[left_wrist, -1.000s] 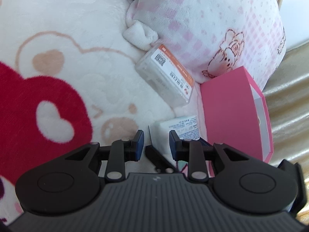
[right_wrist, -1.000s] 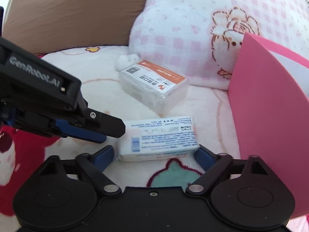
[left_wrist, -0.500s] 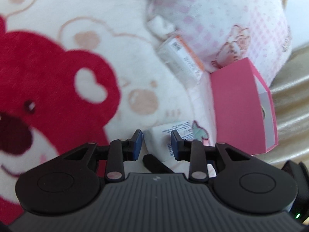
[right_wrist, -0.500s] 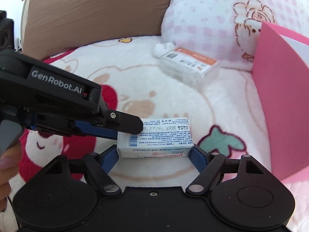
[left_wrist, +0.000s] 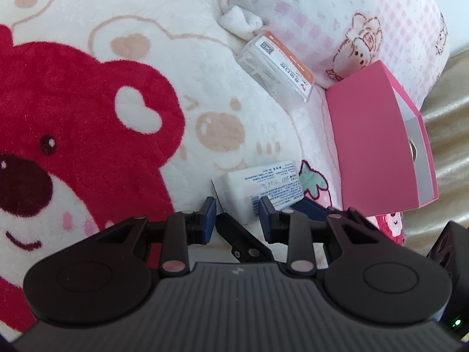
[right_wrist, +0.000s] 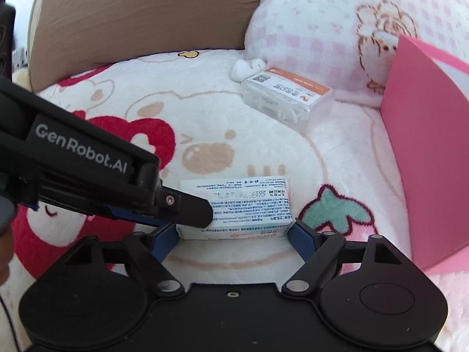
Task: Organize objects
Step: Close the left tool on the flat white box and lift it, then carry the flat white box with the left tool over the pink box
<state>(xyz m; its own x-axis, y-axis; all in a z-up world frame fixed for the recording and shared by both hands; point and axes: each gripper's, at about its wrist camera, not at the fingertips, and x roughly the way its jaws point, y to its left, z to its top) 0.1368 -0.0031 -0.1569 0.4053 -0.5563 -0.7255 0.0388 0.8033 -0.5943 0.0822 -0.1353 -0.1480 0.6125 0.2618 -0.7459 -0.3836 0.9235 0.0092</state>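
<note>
A white printed pack sits between the blue pads of my right gripper, which touch its two short ends. The jaws are opening slightly around it. My left gripper is shut with nothing in it. Its fingertips reach in from the left over the pack's left end. The left wrist view shows the same pack just beyond those tips. A clear plastic box with an orange label lies further back on the blanket. An open pink box stands to the right.
Everything rests on a fluffy white blanket with a red bear print. A pink checked pillow and a brown cushion close off the back. Part of a person's hand shows at the left edge.
Both grippers drew back and leftward over the blanket. The white pack travelled with the right gripper away from the pink box. The clear box now looks farther off.
</note>
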